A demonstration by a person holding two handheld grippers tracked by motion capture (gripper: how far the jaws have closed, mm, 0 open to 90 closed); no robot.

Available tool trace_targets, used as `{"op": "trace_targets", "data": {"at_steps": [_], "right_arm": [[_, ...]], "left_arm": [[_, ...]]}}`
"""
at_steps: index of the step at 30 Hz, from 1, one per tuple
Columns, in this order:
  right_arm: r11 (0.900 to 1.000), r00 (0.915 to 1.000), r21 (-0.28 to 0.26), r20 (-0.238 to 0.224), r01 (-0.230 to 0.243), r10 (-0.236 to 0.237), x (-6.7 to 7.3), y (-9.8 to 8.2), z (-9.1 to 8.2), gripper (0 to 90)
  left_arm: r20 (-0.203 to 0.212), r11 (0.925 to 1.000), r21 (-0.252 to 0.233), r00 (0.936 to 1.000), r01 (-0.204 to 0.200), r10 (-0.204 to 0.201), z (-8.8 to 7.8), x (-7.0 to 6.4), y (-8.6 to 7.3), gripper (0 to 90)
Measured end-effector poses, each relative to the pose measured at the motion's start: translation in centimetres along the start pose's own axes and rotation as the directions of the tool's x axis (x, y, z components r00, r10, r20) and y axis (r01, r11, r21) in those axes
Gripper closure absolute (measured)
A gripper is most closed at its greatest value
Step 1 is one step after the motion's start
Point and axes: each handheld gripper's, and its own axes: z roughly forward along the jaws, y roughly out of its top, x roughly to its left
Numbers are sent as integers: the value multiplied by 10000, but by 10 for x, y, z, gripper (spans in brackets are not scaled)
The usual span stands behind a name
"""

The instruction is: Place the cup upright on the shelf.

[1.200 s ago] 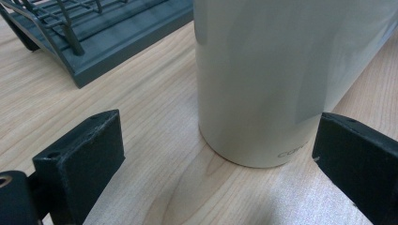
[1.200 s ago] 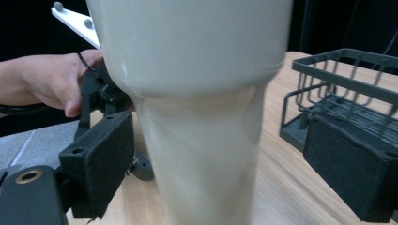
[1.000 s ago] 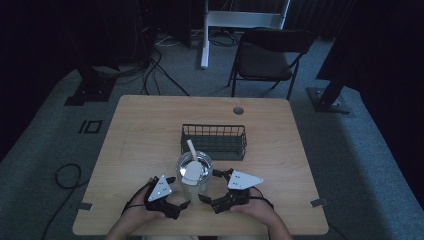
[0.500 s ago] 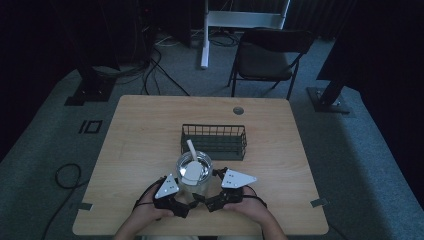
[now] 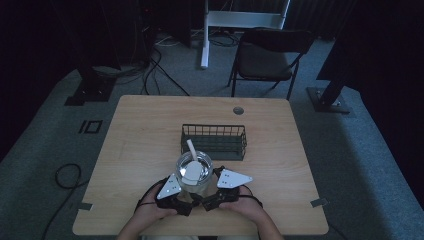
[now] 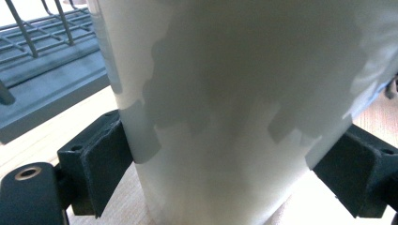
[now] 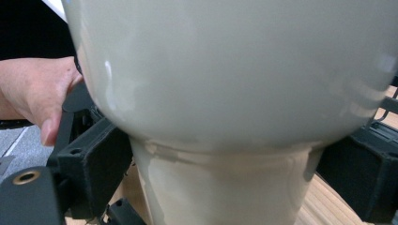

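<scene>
Two grippers are on one tumbler here; the clear lidded tumbler (image 5: 194, 172) with its white straw (image 5: 190, 148) stands near the front edge of the counter (image 5: 140, 135), just in front of the dark wire basket (image 5: 214, 141); the left gripper (image 5: 186, 197) comes in from the person's left hand (image 5: 150, 214) and the right gripper (image 5: 202, 196) from the right hand (image 5: 245, 207), both low against the cup's base. From the left gripper view the fingers (image 6: 101, 157) sit on either side of the pale cup wall (image 6: 234, 108), pads touching it, so they look clamped on; the right gripper view is similar, fingers (image 7: 94, 164) flanking the narrower lower part under the wider body (image 7: 225, 70), one hugging it, though full contact is hard to call.
</scene>
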Motion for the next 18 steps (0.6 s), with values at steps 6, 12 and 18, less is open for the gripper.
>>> {"op": "trace_targets", "data": {"at_steps": [6, 12, 18], "right_arm": [[9998, 9998, -193, 175, -108, 111, 0, 0, 5, 84], [9997, 9989, -165, 424, -171, 178, 4, 1, 8, 84], [9997, 9987, -146, 474, -182, 189, 5, 1, 8, 84]], "left_arm": [[112, 9998, -183, 9999, -1, 3, 1, 3, 0, 110], [245, 9997, -164, 9995, -202, 206, 1, 5, 0, 113], [279, 9991, -144, 9988, -390, 394, 1, 4, 0, 114]]}}
